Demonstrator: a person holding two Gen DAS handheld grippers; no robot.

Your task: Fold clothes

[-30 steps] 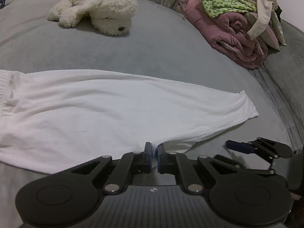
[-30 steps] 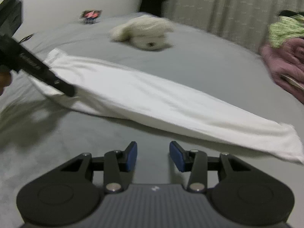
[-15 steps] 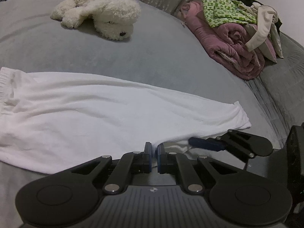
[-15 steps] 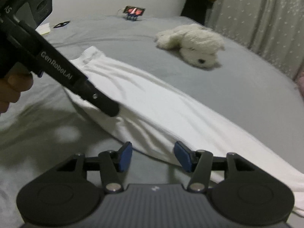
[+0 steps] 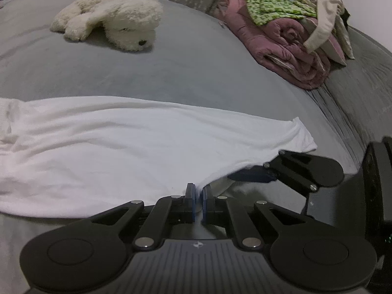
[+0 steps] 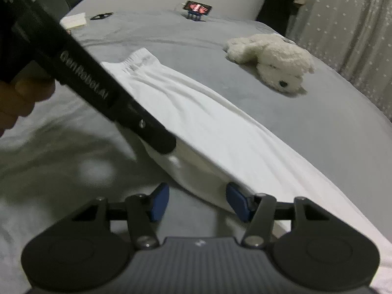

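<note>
Across the grey bed (image 5: 196,68) a pair of white trousers (image 5: 127,144) lies stretched flat, seemingly already folded lengthwise with one leg over the other, the elastic waist at one end and the cuffs at the other. The left gripper (image 5: 198,199) has its fingers closed on the near edge of the cloth around the middle of its length. The right gripper (image 6: 197,202) sits just beside it toward the cuff end, its fingers opening, with the raised near edge of the trousers lying between them but not yet pinched. By my reading only the first fold is done; the crosswise folds that bring cuff toward waist are still to come. A heap of unfolded clothes (image 5: 291,19) waits at the far corner, so much of the task remains. A white plush toy (image 5: 115,28) lies well apart from the work.
</note>
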